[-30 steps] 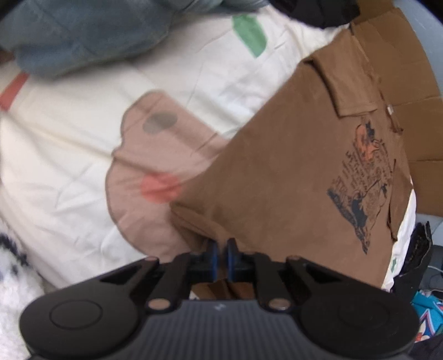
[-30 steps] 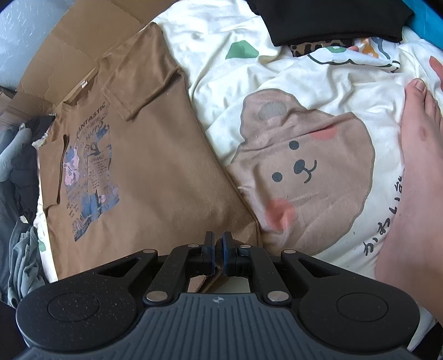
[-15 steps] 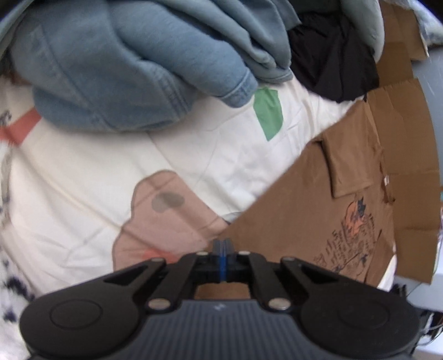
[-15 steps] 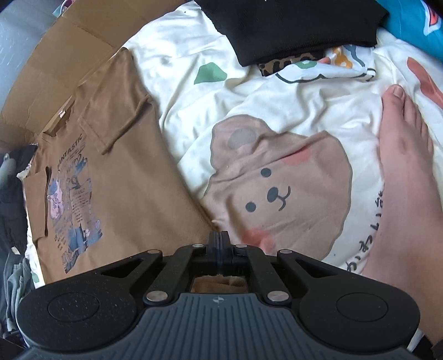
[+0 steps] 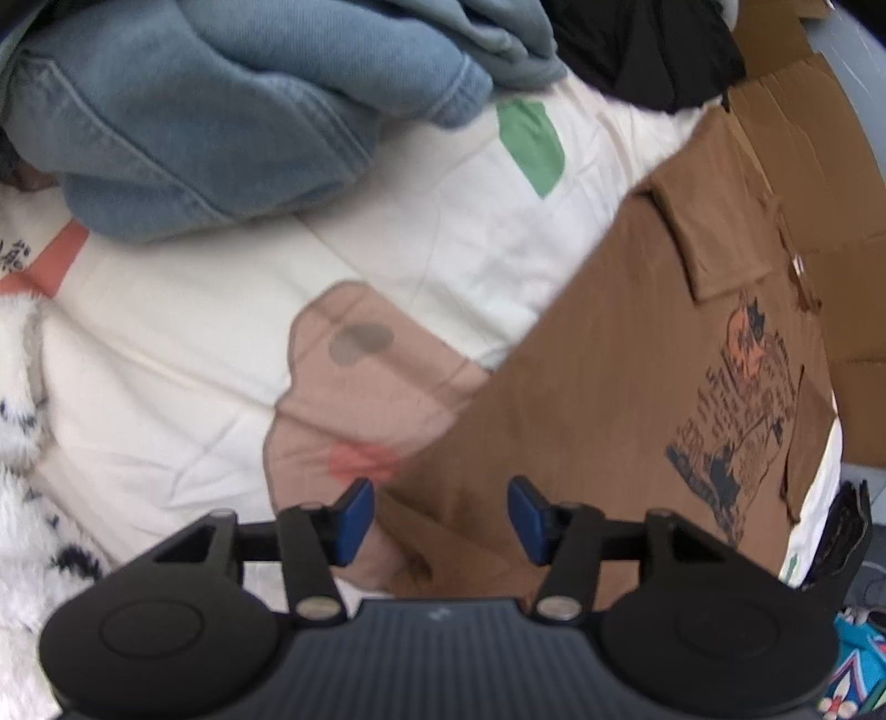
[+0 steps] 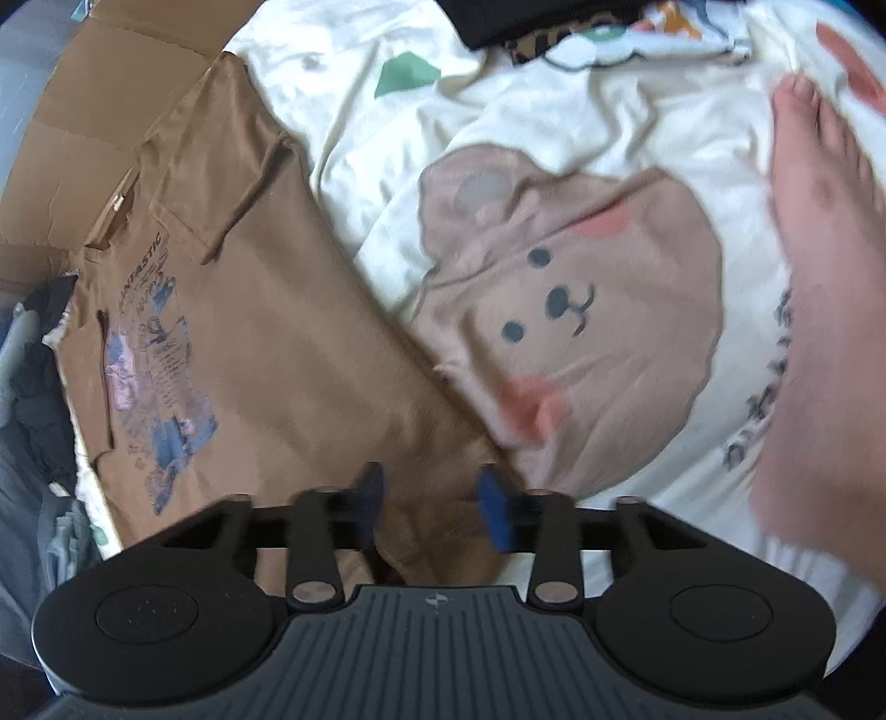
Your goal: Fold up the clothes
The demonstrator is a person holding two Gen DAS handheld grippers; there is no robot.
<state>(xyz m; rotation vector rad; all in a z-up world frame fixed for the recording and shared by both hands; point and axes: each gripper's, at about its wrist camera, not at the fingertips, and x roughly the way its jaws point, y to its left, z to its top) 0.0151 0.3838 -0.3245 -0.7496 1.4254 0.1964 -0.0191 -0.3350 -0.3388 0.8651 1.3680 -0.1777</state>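
A brown printed T-shirt [image 5: 626, 399] [image 6: 266, 343] lies flat on a cream bedsheet with a bear print [image 5: 365, 387] [image 6: 570, 310], its collar end resting on cardboard. My left gripper [image 5: 440, 518] hovers over the shirt's near hem corner. Its jaws are opening and the blue pads [image 5: 354, 512] stand apart from the cloth that lies between them. My right gripper [image 6: 432, 501] is over the other near hem corner, blurred. Its jaws are opening too, and the hem lies loose between the pads.
A pile of blue denim and sweatshirt fabric [image 5: 210, 111] fills the left view's top. Flattened cardboard [image 6: 111, 111] lies under the shirt's collar. A person's bare foot [image 6: 819, 310] rests on the sheet at the right. Black clothing [image 6: 531, 16] sits at the far edge.
Both grippers were shut on the shirt's hem corners; now both have opened and let the hem drop. The shirt lies flatter on the sheet.
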